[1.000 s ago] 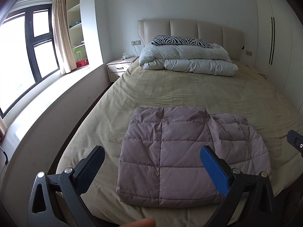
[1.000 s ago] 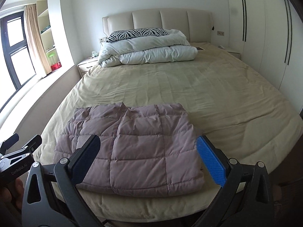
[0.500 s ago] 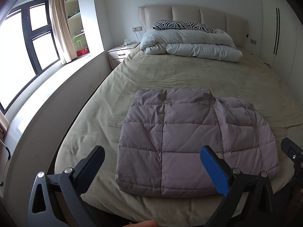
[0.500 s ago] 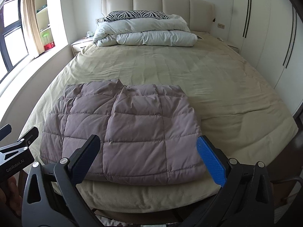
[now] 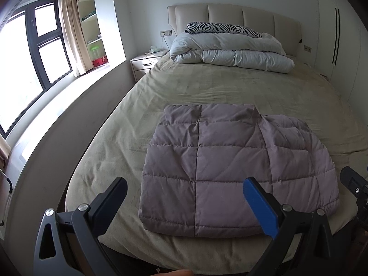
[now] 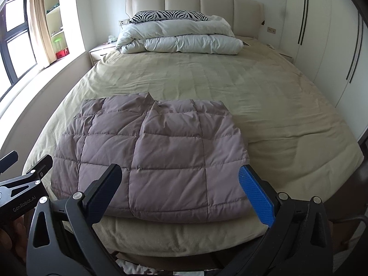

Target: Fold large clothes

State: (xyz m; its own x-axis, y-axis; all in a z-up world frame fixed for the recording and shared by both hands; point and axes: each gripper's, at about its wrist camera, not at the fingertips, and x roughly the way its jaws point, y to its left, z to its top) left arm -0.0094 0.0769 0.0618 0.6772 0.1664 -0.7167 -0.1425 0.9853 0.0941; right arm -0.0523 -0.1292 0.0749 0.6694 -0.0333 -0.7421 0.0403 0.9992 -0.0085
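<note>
- Left wrist cam: my left gripper (image 5: 185, 203) is spread wide with nothing in it, one black finger and one blue-padded finger (image 5: 259, 209) hanging above the near edge of the bed (image 5: 115, 142).
- The quilted mauve jacket (image 5: 232, 168) lies folded into a rough rectangle on the tan sheet, straight ahead of the gripper and a bit toward the blue finger's side. Its near hem sits close to the foot edge of the mattress.
- Way past the jacket, up by the headboard (image 5: 234, 20), there's a rolled white duvet (image 5: 230, 50) with a zebra-print pillow (image 5: 220, 28) on top (not touching the jacket at all).
- The right gripper's tip (image 5: 353, 184) pokes in at the far right edge, just beside the jacket's corner.
- Right wrist cam: right gripper (image 6: 177, 189) is also wide apart and empty, held over the foot of the bed.
- From here the jacket (image 6: 161, 154) lies dead ahead, with its near hem between the two fingers and its bulk reaching out past the black one.
- Left gripper (image 6: 23, 181) shows at the lower left, next to the jacket's corner.
</note>
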